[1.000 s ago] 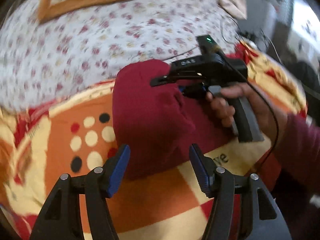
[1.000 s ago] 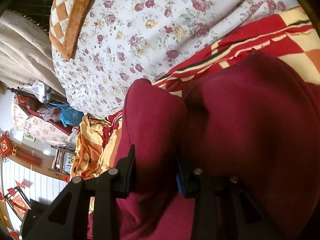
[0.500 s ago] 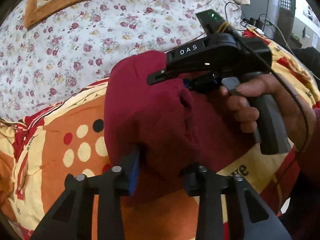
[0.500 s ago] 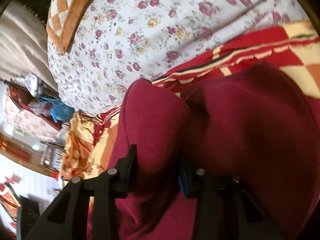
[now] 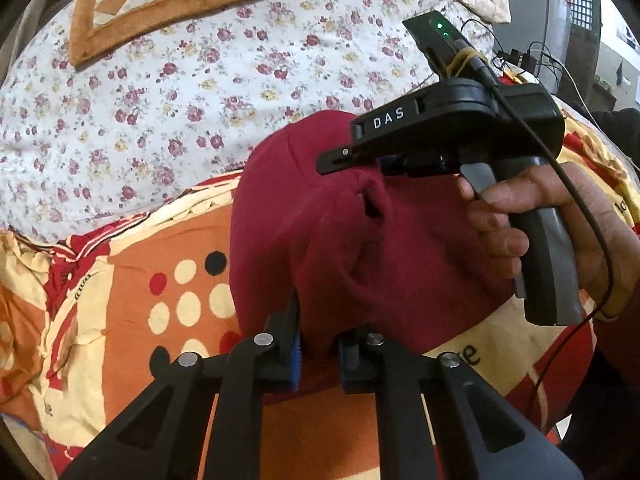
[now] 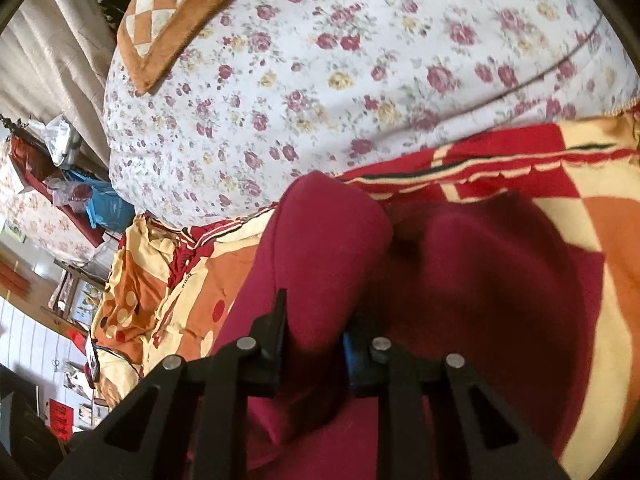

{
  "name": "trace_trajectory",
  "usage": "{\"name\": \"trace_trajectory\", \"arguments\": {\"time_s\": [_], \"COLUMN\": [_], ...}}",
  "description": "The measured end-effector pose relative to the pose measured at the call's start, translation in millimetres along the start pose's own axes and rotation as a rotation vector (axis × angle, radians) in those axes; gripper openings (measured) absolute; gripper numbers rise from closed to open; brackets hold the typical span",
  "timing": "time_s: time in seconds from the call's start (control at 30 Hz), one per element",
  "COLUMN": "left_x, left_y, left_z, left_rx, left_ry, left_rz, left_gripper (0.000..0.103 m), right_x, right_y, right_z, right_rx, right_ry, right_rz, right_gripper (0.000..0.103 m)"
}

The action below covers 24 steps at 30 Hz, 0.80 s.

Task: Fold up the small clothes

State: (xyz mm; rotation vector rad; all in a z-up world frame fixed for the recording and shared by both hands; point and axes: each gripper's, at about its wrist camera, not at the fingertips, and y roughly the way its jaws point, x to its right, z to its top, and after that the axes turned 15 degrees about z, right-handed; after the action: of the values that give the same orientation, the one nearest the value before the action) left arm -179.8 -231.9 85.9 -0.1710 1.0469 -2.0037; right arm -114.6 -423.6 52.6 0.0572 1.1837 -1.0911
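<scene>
Under both of my claws spreads the orange, red and cream patterned blanket [image 5: 132, 280], and beyond it, past the fingertips, the white flowered bedspread [image 5: 160, 92] with a brown checked cushion [image 5: 160, 4] at its far edge. The dark red garment [image 5: 304, 216] lies on the blanket between the two claws, bunched into a soft mound rather than flat. My left gripper [image 5: 318, 354] has just been closing and now pinches the near hem of the cloth between its blue pads. My right gripper [image 6: 314, 344], held in a hand [image 5: 552, 228] off to the right of the left claw, has also been closing further and is clamped on a thick roll of the same cloth on its far side. As I judge it, the step in hand is to lift and spread the piece so an edge can be carried over: I would keep both pinches firm, draw the claws apart until the fabric goes taut and the wrinkles drop out, then lay it down flat before folding. The cloth looks thick, fleecy and plain, with a small dark opening [image 5: 370, 208] puckered just below the right claw's tip.
</scene>
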Motion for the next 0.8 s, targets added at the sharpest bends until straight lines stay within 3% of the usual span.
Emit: {"name": "trace_trajectory", "arguments": {"time_s": [0.33, 0.53, 0.8], "left_x": [-7, -3, 7], "left_y": [1, -8, -27], "left_z": [-3, -6, 22], "left_rx": [-0.045, -0.018, 0.025], "left_ry": [-0.051, -0.029, -0.089], "left_rz": [-0.051, -0.062, -0.197], "left_gripper": [0.001, 0.0, 0.0], "right_x": [6, 4, -6], "right_y": [-7, -10, -46], "right_z": [-5, -5, 9], "right_rx": [-0.028, -0.013, 0.029], "right_ry": [0.007, -0.003, -0.063], "right_rz": [-0.036, -0.036, -0.074], "right_gripper": [0.022, 0.021, 0.019]}}
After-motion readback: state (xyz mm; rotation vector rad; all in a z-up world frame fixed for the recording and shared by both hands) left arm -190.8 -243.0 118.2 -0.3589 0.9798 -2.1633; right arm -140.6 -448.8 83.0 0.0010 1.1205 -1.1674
